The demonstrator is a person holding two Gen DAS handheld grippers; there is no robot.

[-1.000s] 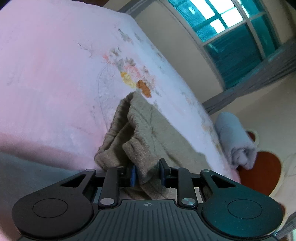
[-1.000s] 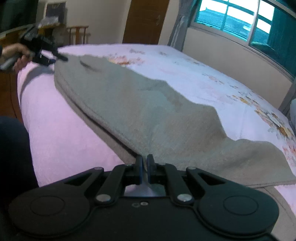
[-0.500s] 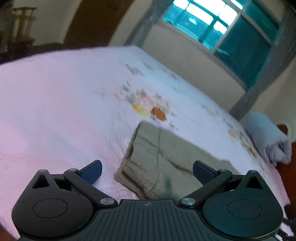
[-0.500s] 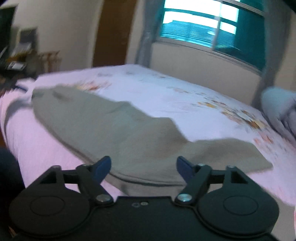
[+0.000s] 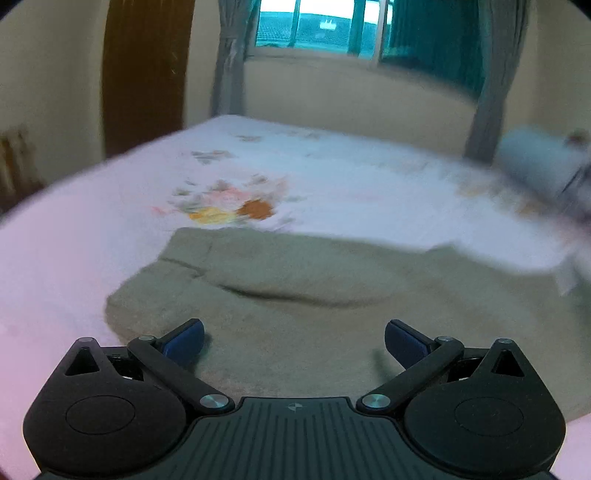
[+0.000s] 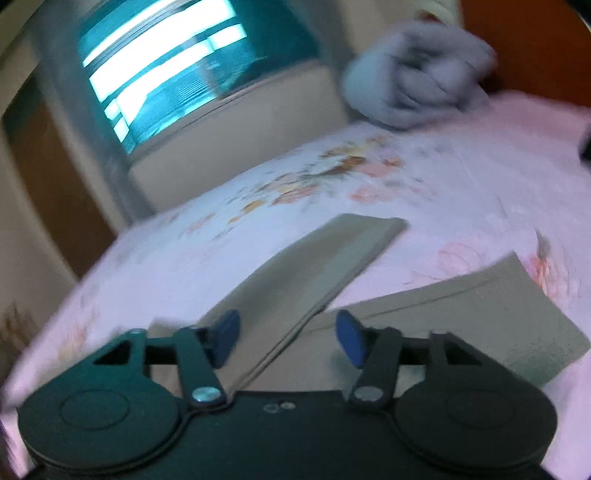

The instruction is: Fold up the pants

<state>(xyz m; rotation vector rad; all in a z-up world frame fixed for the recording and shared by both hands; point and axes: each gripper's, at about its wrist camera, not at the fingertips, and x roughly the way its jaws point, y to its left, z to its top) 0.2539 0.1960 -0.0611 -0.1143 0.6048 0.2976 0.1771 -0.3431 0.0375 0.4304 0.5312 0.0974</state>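
Observation:
The olive-grey pants [image 5: 295,295] lie spread flat on the pink floral bed sheet [image 5: 74,251], waistband end at the left. My left gripper [image 5: 293,341] is open and empty just above the near part of the pants. In the right wrist view the two leg ends [image 6: 332,258] lie apart in a V on the sheet [image 6: 480,184]. My right gripper [image 6: 288,338] is open and empty over the place where the legs meet. Both views are blurred by motion.
A rolled grey blanket [image 6: 417,88] lies at the head of the bed by a reddish-brown headboard [image 6: 524,48]; it also shows in the left wrist view [image 5: 539,166]. A window [image 5: 321,26] with grey curtains and a brown door [image 5: 147,74] stand beyond the bed.
Both grippers let go of the pants and opened about a second ago. The pants dropped flat on the bed. Both grippers have since swung, the right one toward the leg ends.

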